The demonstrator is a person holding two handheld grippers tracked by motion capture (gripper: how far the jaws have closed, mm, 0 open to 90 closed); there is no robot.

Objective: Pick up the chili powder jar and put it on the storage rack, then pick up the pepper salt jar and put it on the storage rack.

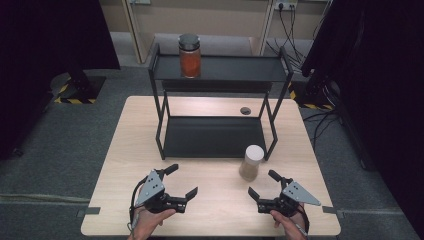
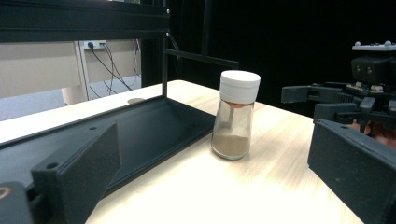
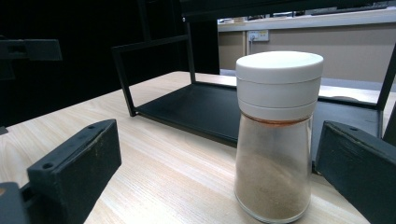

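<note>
High view is showing a clear glass spice shaker with a white cap standing upright on the light wooden table, just before the black metal rack. Left gripper and right gripper are hovering spread, empty.

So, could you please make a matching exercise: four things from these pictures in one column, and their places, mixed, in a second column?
Things:
1. jar with orange contents
2. white-capped shaker
3. left gripper
4. right gripper

Places:
a. on the table, at the rack's front right leg
b. at the table's near edge, right of the middle
c. on the rack's top shelf
d. at the table's near edge, left of the middle

Pairs: 1-c, 2-a, 3-d, 4-b
</note>
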